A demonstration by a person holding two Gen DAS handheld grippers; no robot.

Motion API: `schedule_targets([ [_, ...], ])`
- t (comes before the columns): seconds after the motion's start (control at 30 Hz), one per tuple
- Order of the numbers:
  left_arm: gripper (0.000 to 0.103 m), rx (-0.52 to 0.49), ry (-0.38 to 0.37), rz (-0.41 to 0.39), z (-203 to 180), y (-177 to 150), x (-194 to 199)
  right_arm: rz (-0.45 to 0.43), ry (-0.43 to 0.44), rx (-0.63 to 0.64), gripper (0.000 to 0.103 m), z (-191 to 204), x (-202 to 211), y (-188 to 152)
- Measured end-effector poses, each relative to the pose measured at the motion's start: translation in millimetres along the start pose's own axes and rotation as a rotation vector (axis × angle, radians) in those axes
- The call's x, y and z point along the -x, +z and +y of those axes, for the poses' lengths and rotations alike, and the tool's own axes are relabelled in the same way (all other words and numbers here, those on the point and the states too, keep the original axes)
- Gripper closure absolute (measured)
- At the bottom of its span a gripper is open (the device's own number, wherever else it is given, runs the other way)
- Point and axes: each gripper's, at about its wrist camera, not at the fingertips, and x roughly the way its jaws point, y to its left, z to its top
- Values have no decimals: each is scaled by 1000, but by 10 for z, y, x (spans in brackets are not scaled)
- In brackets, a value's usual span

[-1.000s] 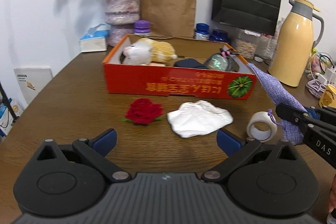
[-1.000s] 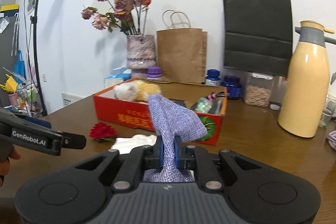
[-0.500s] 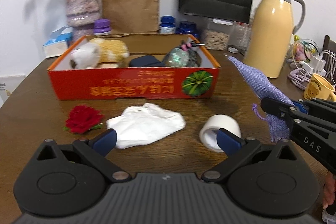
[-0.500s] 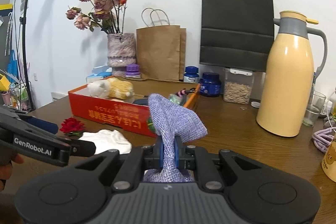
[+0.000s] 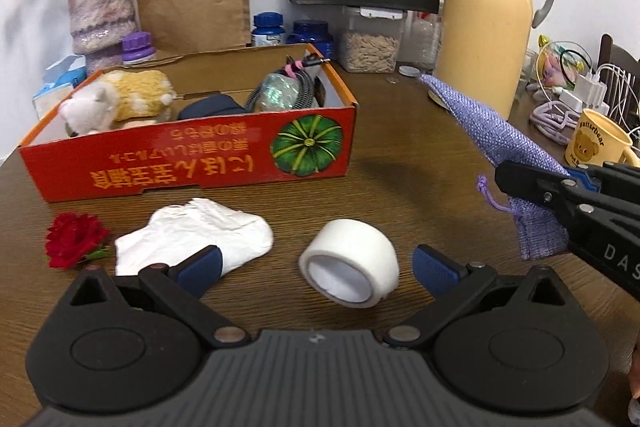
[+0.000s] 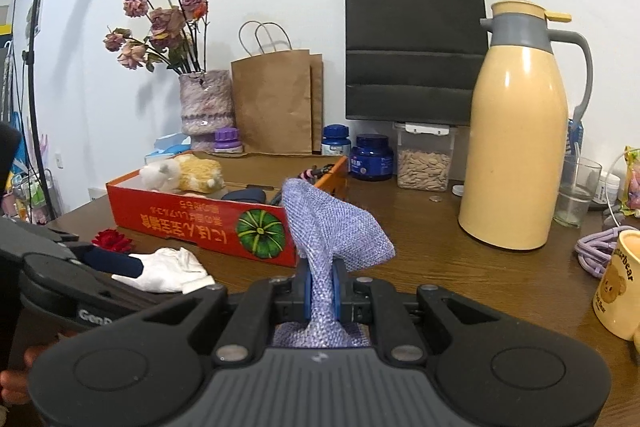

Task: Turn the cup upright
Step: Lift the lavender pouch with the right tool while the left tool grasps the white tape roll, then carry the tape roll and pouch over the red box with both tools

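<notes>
1. Cup (image 5: 599, 140): yellow bear mug, upright right of thermos (image 5: 486, 15), cut off at edge.
2. Right gripper (image 6: 321, 289): clamped on purple pouch (image 6: 332, 227), pouch bottom hidden.
3. Left gripper (image 5: 316, 265): spread wide, straddling tape roll (image 5: 350, 263).

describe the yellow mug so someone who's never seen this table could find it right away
Start at the tall cream thermos jug standing at the back of the wooden table. To its right, nearer the camera and past a coil of purple cable, is the yellow mug. It stands upright, and it alone carries a cartoon bear and the word "Butterbear".
</notes>
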Motion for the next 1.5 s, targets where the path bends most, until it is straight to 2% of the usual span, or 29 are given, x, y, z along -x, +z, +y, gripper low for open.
schedule_targets([
  [0.47, 0, -22, -11, -4, -101, -50, -152, 7, -17, -7, 93, -7, -31, -46],
  [0.7, 4, -18, -25, -9, -97, -58, -150, 12, -23, -4, 93, 5, -48, -54],
  [0.77, 9, -20, -35, -8, -101, -64, -144, 12, -25, -5, 93, 5, -53, -59],
  [0.8, 15, -23, -41, -7, -105, -67, -142, 12, -26, -6, 93, 8, -53, -61],
  [0.87, 32, -26, -51, -6, -113, -74, -140, 10, -27, -6, 93, 11, -51, -67],
  [0.9, 48, -23, -59, -4, -112, -79, -140, 11, -27, -5, 93, 10, -52, -65],
  [1.1, 48, -16, -78, -20, -102, -91, -91, 7, -29, -2, 93, 18, -53, -71],
  [1.5, 48, 46, -27, -93, 159, 2, 142, -21, -37, -28, 93, 159, -67, -51],
])
